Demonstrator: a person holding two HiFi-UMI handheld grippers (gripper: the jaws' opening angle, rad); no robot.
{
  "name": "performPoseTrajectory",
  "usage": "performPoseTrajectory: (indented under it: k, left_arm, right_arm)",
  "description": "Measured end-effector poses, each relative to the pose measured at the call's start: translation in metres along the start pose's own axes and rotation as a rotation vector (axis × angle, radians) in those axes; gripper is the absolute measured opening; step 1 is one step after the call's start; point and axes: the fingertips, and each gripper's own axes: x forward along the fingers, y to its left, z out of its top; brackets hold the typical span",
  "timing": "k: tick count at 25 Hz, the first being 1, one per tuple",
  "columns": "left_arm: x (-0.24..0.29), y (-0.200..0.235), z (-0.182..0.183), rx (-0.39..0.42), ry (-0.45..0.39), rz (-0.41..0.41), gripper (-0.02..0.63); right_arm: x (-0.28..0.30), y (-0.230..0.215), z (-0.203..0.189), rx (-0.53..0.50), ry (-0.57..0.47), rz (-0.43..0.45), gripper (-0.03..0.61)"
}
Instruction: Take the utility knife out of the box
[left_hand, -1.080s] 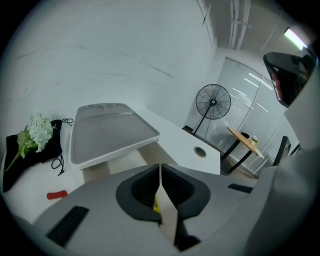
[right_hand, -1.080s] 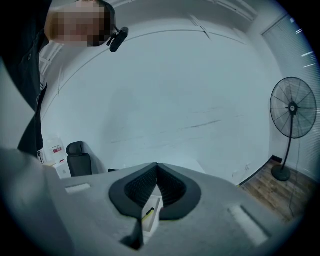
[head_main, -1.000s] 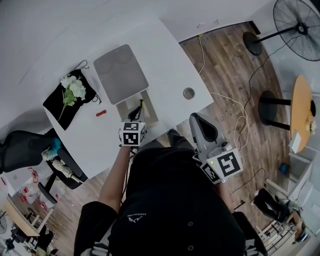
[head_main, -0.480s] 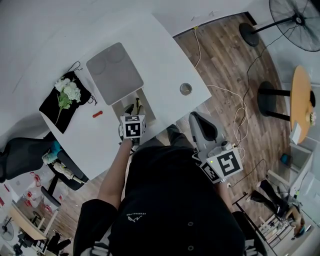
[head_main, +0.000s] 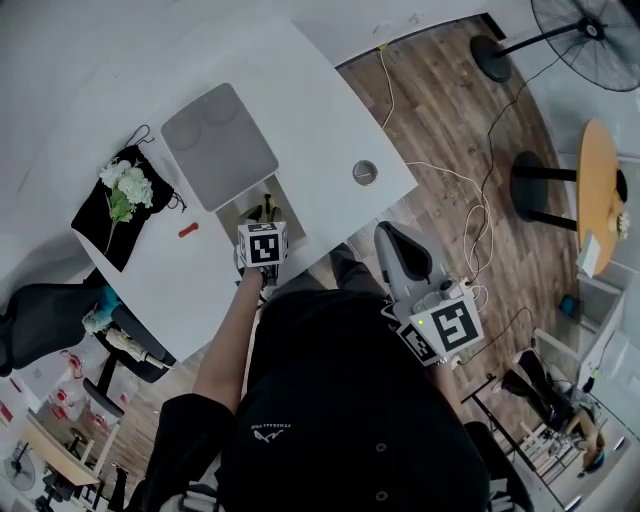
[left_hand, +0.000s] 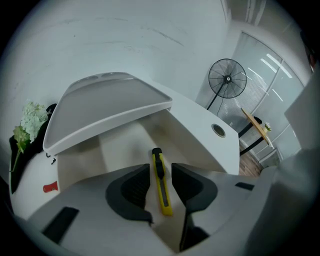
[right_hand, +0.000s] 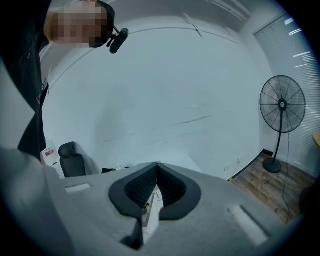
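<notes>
A yellow utility knife with a black slider lies lengthwise on the floor of the open white box. The box's grey lid is tilted up behind it. My left gripper points steeply down into the box. Its jaws straddle the knife and are closing, and neither pad touches the knife. In the head view the left gripper hangs over the box at the table's near edge. My right gripper is held off the table to the right, shut with nothing in it.
On the white table lie a black pouch with white flowers, a small red item and a round cable hole. An office chair stands at the left. A fan, cables and a round wooden table stand on the floor at the right.
My left gripper has come down toward the open box and now hangs over its opening. The right gripper has stayed where it was.
</notes>
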Motion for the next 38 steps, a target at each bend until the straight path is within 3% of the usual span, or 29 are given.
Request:
performPoseTrajectory:
  k: [9,23,38]
  left_arm:
    - [0.001,0.002,0.002,0.037,0.008,0.07,0.095]
    - [-0.008,0.006,0.004,-0.006,-0.021,0.057,0.058]
    - [-0.048,0.0,0.017,-0.055,-0.136,0.101,0.058]
  right_arm:
    - [-0.004,-0.003,-0.003,0.013,0.003,-0.014,0.005]
    - [-0.013,-0.004,-0.008,0.018,-0.009,-0.02,0.005]
    - [-0.013,0.001,-0.005,-0.008,-0.015,0.092,0.005]
